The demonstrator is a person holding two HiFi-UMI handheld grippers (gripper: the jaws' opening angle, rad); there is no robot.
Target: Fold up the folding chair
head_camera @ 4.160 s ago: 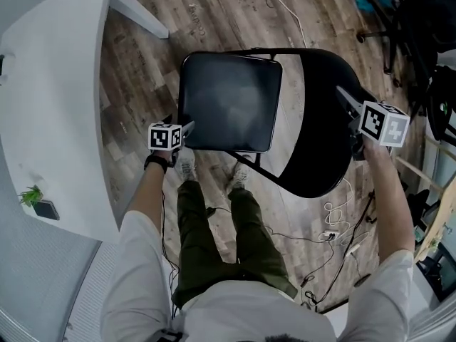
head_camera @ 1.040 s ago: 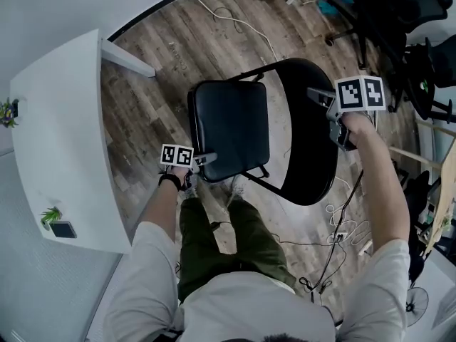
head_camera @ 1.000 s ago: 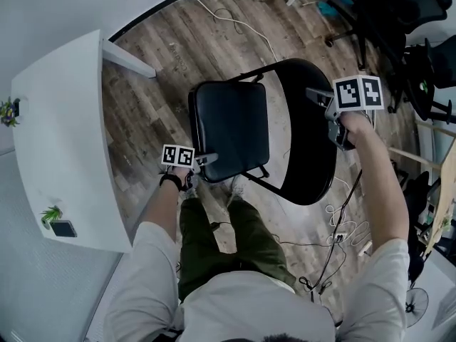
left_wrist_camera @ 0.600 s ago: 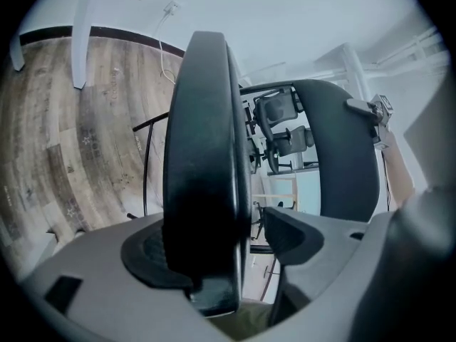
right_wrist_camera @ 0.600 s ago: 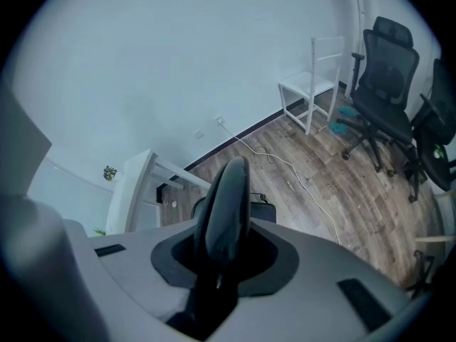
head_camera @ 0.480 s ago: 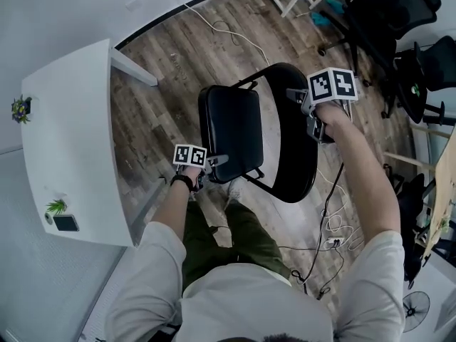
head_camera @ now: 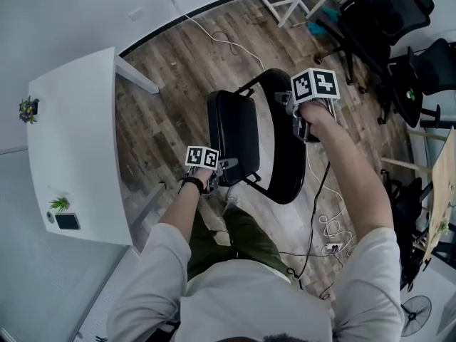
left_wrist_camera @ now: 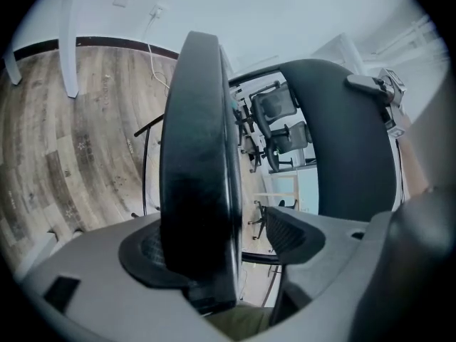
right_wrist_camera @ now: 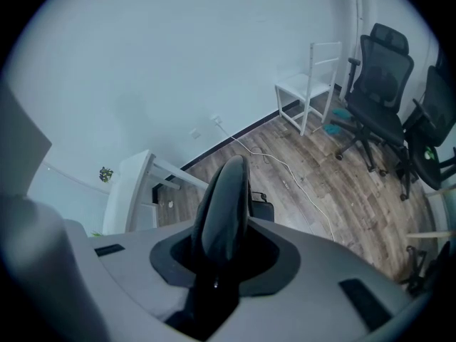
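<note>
- risk: the seat (head_camera: 234,137) of the folding chair (head_camera: 279,191) is tipped nearly upright but not yet flat against the backrest (head_camera: 283,144). if its edge slides off the one pad it leans on, it will likely drop back open.
- risk: a loosening hold on the backrest could let the chair tip or skid on the wooden floor (head_camera: 171,84) toward the person's feet (head_camera: 229,198).
- location: the chair stands mid-floor, between the white table (head_camera: 71,134) and the office chairs (head_camera: 399,20).
- left gripper (left_wrist_camera: 224,244): jaws wide and just been opening. the seat edge lies between them, touching the near pad (left_wrist_camera: 139,251), with a gap to the far pad (left_wrist_camera: 293,235).
- right gripper (right_wrist_camera: 221,255): jaws narrow, just eased slightly, pads clamped on the backrest's top edge.
</note>
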